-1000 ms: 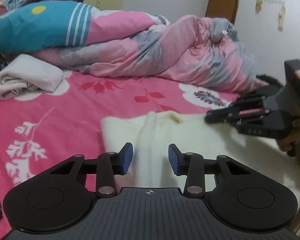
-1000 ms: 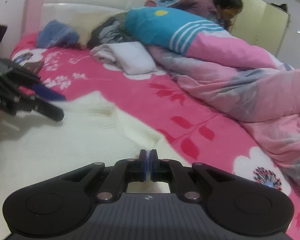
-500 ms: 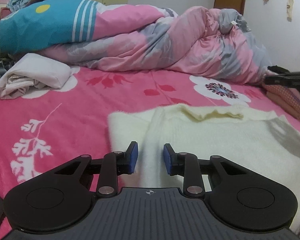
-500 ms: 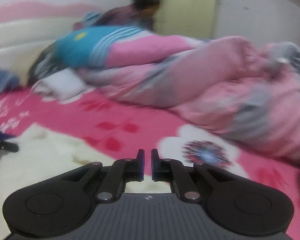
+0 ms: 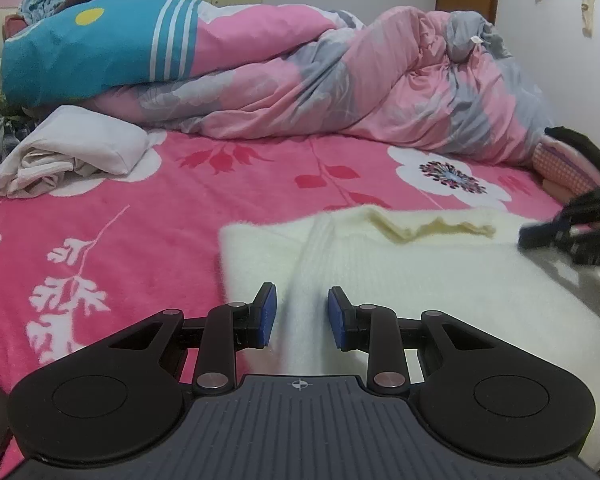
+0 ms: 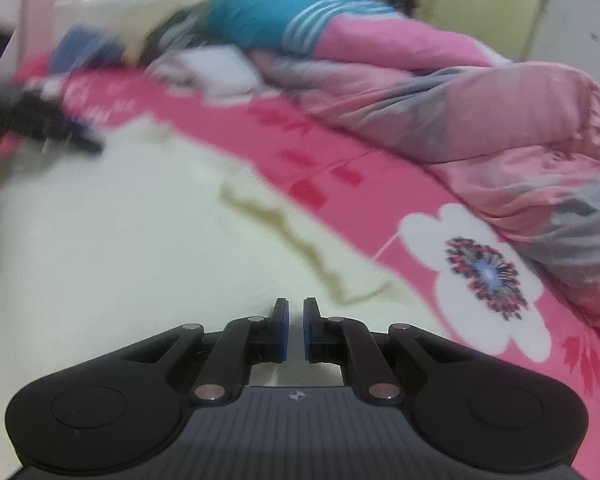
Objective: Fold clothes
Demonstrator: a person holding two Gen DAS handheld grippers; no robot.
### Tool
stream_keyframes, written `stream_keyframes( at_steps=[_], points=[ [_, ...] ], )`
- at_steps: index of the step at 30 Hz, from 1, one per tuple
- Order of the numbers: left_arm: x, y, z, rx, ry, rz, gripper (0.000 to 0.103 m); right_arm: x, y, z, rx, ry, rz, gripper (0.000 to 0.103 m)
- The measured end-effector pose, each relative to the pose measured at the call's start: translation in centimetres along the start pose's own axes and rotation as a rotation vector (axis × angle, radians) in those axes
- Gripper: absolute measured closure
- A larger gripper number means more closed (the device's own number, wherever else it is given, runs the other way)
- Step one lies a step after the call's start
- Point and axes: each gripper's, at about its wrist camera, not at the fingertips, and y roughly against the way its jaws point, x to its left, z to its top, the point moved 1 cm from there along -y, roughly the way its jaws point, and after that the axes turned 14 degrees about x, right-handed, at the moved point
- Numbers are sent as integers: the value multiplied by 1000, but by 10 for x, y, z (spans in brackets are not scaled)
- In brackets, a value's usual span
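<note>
A fluffy cream knitted sweater (image 5: 400, 276) is spread flat on the pink floral bedsheet (image 5: 140, 216). The left gripper (image 5: 302, 316) is seen parted over its folded sleeve, nothing pinched. The right gripper (image 6: 292, 328), narrowly parted and empty, is blurred in its own view. A rumpled pink-grey quilt (image 5: 340, 92) lies beyond.

Right hand-held gripper (image 6: 292, 328) now over sweater (image 6: 120, 248).

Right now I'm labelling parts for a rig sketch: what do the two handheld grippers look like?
Both match. The left gripper and right gripper each have matte black linkage arms with silver pivot pins, two round black discs at the sides, and a ribbed dark grey body bearing a small crosshair mark. The fingers end in flat blue pads. No cables, hands or sleeves show.
</note>
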Motion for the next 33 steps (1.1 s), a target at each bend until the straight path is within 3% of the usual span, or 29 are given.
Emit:
stream_keyframes(
  at_steps=[4, 6, 7, 11, 12, 13, 14, 17, 21, 24, 27, 33],
  points=[
    [2, -1, -2, -9, -2, -7, 73, -11, 18, -7, -18, -30, 63, 88],
    [3, -1, -2, -9, -1, -11, 73, -11, 18, -11, 5, -18, 97, 66],
    [3, -1, -2, -9, -1, -13, 73, -9, 15, -12, 19, 1, 85, 62],
    [1, -1, -1, -7, -2, -8, 73, -6, 1, -12, 43, 18, 92, 65],
    [1, -1, -1, -7, -2, -6, 73, -6, 1, -11, 41, 17, 100, 91],
    [0, -1, -1, -7, -2, -5, 73, -7, 2, -9, 36, 17, 102, 100],
    [0, -1, -1, -7, 0, -6, 73, -9, 2, -8, 32, 10, 92, 101],
    [1, -1, -1, -5, 7, -13, 73, -23, 4, -13, 12, -90, 68, 97],
    [3, -1, 0, -2, 15, -25, 73, -61, 40, -40, -92, -393, 11, 88],
    [5, -1, 1, 0, 29, -34, 73, -89, 69, -78, -138, -621, 42, 80],
    [5, -2, 3, 4, 34, -37, 73, -92, 76, -101, -110, -692, 60, 64],
    [0, -7, 7, 21, -4, -20, 73, -84, 55, -114, -41, -713, 140, 63]
  ],
)
